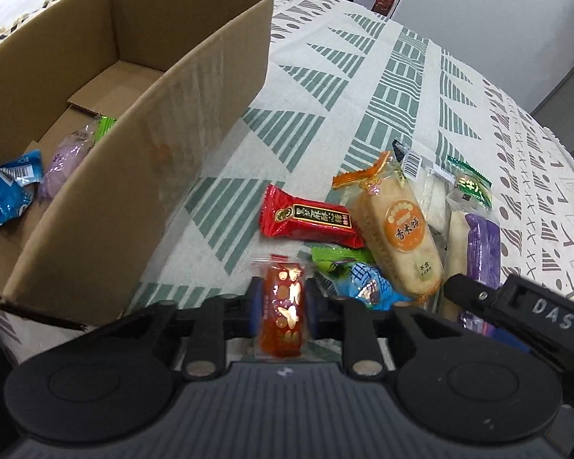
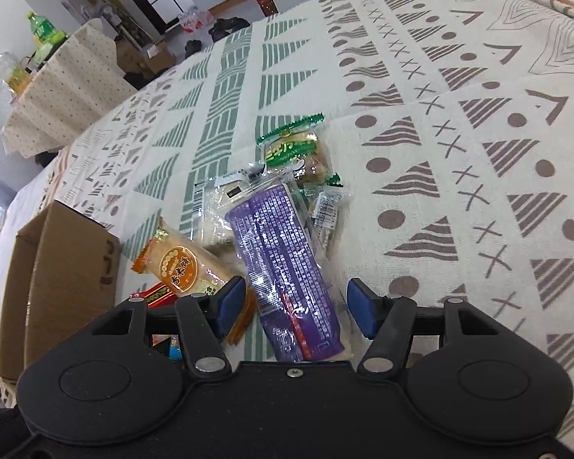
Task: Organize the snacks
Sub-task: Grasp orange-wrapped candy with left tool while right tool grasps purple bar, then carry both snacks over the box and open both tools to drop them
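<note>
Box (image 1: 107,122) far left, two snacks inside, plenty of floor spare. Left gripper (image 1: 283,306) clamped on nut candy (image 1: 283,308), just right of box wall. Right gripper (image 2: 295,306) spread wide around purple pack (image 2: 287,264), bare cloth (image 2: 459,191) beyond.

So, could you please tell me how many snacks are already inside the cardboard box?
3 are visible in the cardboard box: a blue packet nearest the camera, a pale purple packet beside it, and a green wrapper just behind. The near wall may hide others.

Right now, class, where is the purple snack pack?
Right wrist view: the purple snack pack lies on the patterned cloth between the open right gripper fingers, beside the rice cracker.
</note>
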{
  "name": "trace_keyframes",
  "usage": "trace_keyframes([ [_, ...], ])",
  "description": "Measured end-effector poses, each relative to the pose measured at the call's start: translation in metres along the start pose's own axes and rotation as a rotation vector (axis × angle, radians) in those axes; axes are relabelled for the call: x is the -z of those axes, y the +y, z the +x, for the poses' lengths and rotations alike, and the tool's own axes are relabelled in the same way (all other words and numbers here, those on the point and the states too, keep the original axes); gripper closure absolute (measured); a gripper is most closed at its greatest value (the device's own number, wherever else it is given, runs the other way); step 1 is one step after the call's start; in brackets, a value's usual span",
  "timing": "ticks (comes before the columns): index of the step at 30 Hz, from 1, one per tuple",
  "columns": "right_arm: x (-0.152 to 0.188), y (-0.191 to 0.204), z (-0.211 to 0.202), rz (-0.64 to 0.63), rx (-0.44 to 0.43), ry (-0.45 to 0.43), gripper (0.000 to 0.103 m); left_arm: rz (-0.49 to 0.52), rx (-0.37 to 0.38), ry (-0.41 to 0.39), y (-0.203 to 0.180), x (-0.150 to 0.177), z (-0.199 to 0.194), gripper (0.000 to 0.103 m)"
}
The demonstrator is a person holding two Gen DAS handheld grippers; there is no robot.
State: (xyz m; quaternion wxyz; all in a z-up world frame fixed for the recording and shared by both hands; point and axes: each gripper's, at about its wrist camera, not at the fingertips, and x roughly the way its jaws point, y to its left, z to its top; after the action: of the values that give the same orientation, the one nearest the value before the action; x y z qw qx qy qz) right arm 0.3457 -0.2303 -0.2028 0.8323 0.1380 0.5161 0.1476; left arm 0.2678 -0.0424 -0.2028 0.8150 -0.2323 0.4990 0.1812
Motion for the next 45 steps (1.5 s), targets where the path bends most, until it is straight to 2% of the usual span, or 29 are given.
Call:
trace_keyframes([
  [3,0.001,0.003,0.005,-0.022,0.01,0.008,0.054,-0.011,0.009,0.002,0.004,0.0,-0.004,0.085],
  [6,0.002,0.004,0.003,-0.023,-0.009,0.013,0.058,-0.017,0.021,-0.01,0.007,0.003,-0.014,0.085],
  [7,0.003,0.005,0.002,-0.022,-0.019,0.011,0.062,-0.018,0.025,-0.016,0.007,0.003,-0.017,0.085],
  [12,0.004,0.011,-0.015,-0.03,-0.06,-0.028,0.067,-0.012,0.052,-0.061,0.007,0.006,-0.04,0.085],
  [21,0.01,0.023,-0.05,-0.054,-0.123,-0.102,0.069,-0.016,0.06,-0.139,0.014,0.008,-0.076,0.085],
  [33,0.015,0.039,-0.08,-0.049,-0.215,-0.185,0.069,-0.032,0.034,-0.246,0.029,0.004,-0.12,0.085],
  [45,0.02,0.052,-0.089,-0.011,-0.305,-0.234,0.07,-0.067,0.022,-0.315,0.056,-0.006,-0.151,0.085],
])
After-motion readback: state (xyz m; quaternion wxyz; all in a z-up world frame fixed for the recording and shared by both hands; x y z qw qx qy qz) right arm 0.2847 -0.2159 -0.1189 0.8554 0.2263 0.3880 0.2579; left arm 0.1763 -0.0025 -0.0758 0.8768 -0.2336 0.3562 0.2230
